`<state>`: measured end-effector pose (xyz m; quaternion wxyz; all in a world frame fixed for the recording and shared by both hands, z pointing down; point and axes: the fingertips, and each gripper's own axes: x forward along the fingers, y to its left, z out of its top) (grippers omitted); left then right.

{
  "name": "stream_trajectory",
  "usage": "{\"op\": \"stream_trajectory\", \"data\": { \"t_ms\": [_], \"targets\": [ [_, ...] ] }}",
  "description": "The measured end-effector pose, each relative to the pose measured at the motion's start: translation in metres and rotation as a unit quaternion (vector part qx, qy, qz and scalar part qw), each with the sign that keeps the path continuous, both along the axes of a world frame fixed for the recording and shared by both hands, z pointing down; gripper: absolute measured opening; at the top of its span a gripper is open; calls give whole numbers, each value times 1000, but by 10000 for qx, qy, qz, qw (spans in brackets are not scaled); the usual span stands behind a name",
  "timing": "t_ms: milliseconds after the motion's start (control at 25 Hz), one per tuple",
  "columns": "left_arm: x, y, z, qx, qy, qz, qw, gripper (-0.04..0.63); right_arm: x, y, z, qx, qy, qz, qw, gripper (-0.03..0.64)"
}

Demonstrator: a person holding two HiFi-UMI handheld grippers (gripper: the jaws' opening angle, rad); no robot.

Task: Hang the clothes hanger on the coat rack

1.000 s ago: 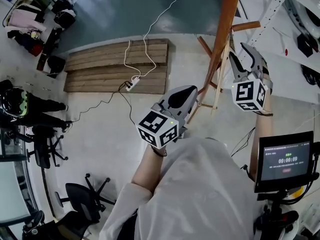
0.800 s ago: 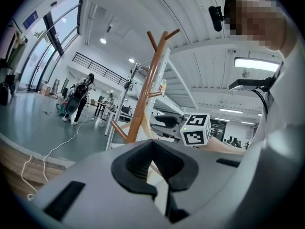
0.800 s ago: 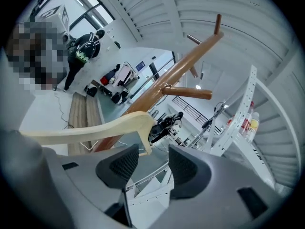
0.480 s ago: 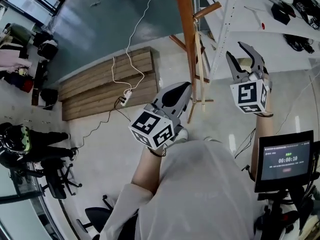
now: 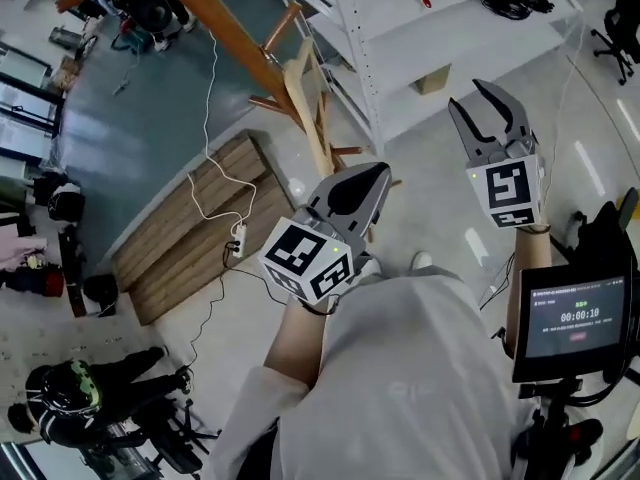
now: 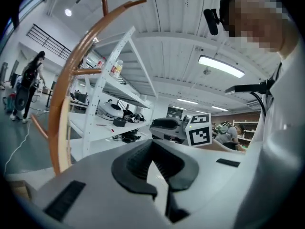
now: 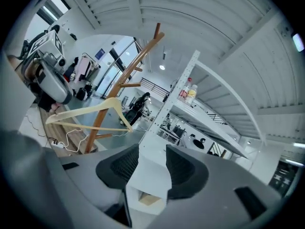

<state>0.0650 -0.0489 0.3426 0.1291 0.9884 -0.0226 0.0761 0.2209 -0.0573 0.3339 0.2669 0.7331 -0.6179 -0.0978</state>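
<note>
Two empty grippers: left gripper [image 5: 380, 174] closed, right gripper [image 5: 468, 98] wide (clothes hanger [image 5: 305, 103] on coat rack [image 5: 215, 18]).

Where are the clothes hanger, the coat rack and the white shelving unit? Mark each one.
clothes hanger [image 7: 81, 110]: right gripper view, its upper arm.
coat rack [image 6: 61, 104]: left gripper view, its main pole.
white shelving unit [image 5: 470, 40]: head view, a bare shelf board.

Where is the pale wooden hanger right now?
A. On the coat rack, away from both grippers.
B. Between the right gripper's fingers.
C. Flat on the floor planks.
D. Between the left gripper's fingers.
A: the hanger hangs on the coat rack, and neither the left gripper nor the right gripper holds anything.
</note>
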Motion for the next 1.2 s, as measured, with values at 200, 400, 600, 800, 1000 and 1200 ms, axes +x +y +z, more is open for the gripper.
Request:
{"op": "stream_trajectory", "data": {
  "t_ms": [200,400,600,800,1000,1200],
  "targets": [
    [38,31,43,-44,-135,880,9960,2,23,62,37,76,-323,771,9965,183],
    [86,58,71,-180,-240,1554,9874,2,47,111,62,122,-785,1304,9883,179],
    [118,84,96,-281,-413,2072,9770,2,57,150,90,6,-1109,1889,9757,178],
    [134,108,112,-424,-539,2349,9696,2,57,183,100,119,-1484,2206,9639,178],
    [146,107,122,-531,-619,2421,9668,2,61,192,106,108,-1576,2381,9583,178],
    [151,103,125,-578,-628,2425,9664,2,62,188,113,60,-1652,2408,9564,178]
  ]
}}
